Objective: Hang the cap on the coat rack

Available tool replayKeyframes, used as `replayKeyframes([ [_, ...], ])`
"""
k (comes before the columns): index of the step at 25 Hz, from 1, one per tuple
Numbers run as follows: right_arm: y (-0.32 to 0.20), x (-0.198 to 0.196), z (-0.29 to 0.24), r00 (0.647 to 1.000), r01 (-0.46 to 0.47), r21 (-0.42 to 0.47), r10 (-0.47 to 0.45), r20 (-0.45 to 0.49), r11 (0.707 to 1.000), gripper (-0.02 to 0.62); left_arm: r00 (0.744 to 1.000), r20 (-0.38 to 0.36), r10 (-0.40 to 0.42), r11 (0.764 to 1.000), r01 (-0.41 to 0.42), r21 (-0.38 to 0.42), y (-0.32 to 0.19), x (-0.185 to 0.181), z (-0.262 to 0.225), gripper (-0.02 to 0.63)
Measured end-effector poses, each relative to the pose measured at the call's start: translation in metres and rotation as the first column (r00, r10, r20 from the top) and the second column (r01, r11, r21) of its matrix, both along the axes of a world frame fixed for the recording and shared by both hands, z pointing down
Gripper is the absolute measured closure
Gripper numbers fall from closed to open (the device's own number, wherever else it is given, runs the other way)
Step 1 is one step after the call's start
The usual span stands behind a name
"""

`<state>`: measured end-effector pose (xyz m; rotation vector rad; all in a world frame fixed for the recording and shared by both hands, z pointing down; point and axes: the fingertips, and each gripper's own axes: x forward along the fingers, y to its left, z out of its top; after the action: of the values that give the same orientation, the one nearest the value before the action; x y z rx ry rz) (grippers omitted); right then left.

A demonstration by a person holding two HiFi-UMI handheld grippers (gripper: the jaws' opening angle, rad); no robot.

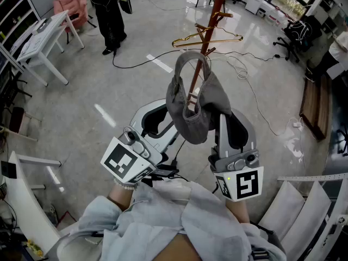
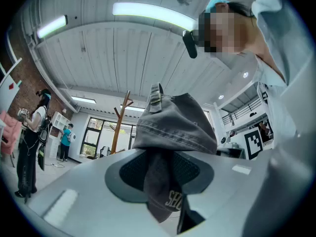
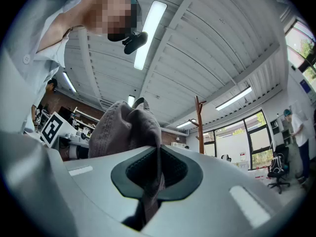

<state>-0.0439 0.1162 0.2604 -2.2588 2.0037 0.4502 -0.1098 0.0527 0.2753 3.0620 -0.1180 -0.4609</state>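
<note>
Jaws clamped on cloth, both sides: left gripper [image 2: 163, 177] pinches a hanging fold of the cap [image 1: 190, 105], right gripper [image 3: 157, 174] nearly closed on a thin edge. Cap held mid-frame, below the coat rack [image 1: 209, 23] at upper centre. Judged light, soft, floppy; rim grips suit.

We are looking down on a glossy grey floor [image 1: 103, 86], a white table [image 1: 41, 34] standing at left, a black office chair [image 1: 291, 37] far right; tube lights [image 2: 153, 14] are glowing under a ribbed ceiling [image 3: 212, 43], tall windows [image 3: 242, 142] beyond.
</note>
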Motion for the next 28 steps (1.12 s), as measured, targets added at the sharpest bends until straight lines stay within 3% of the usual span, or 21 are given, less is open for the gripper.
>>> replayKeyframes([
  [28,0.029,0.025,0.003,0.995,0.091,0.017,-0.092,0.035,0.996,0.578,0.995,0.006,-0.103,0.995,0.103,0.009,0.037,0.017,0.001,0.472],
])
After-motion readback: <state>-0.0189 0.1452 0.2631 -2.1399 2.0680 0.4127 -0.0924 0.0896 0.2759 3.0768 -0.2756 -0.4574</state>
